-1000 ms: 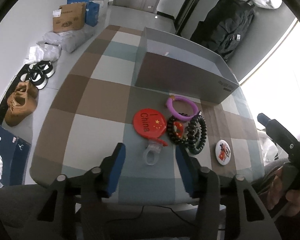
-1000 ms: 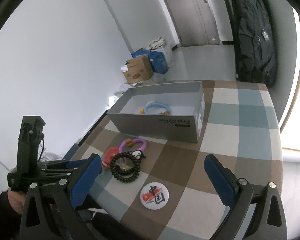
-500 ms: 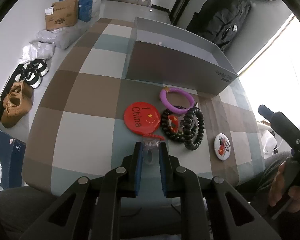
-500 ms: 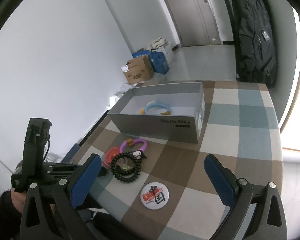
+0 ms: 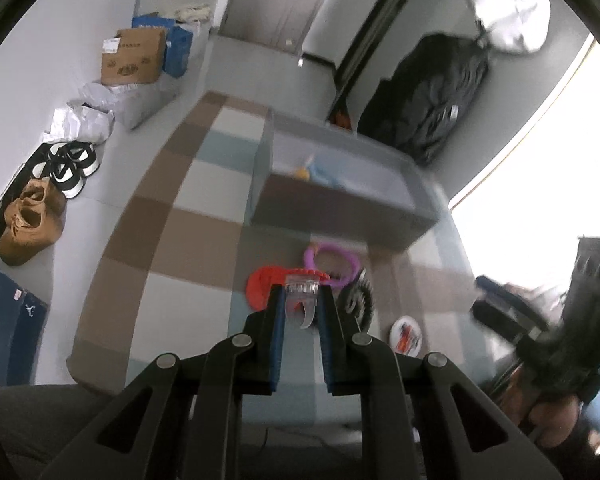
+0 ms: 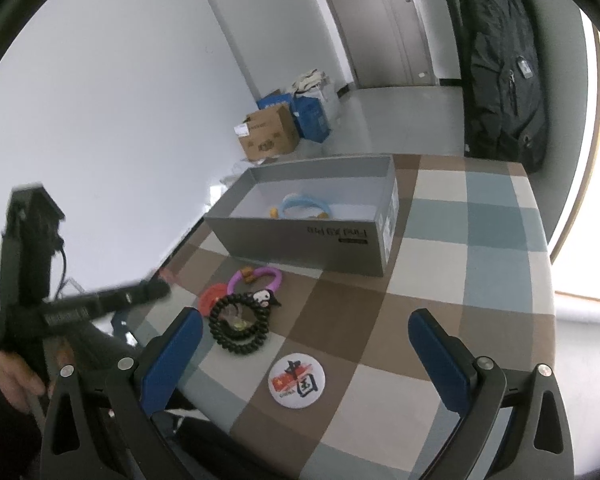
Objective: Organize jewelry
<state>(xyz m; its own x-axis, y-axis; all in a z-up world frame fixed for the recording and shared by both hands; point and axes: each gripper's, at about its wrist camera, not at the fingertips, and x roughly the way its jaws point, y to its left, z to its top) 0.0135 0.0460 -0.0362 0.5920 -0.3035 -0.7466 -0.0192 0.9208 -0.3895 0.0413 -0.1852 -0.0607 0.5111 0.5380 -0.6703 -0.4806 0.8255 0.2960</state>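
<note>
The clear plastic ring (image 5: 302,300) is sitting pinched between the narrowed jaws of the left gripper (image 5: 302,312), off the checked table (image 5: 168,236), presumably so it can travel. Beyond those jaws the grey box (image 6: 320,236) is waiting (a blue bracelet (image 6: 306,205) is lying inside). The right gripper (image 6: 300,344) is hanging wide and empty, the black bead bracelet (image 6: 240,328) and white badge (image 6: 297,383) lying ahead between its fingers.

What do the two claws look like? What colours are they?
Both claws are black frames with silver round bolts and two flat blue pads as fingers. The left claw has a tall black block on top with a black cable and small white lettering along its side. The right claw looks the same. A dark sleeve shows.
</note>
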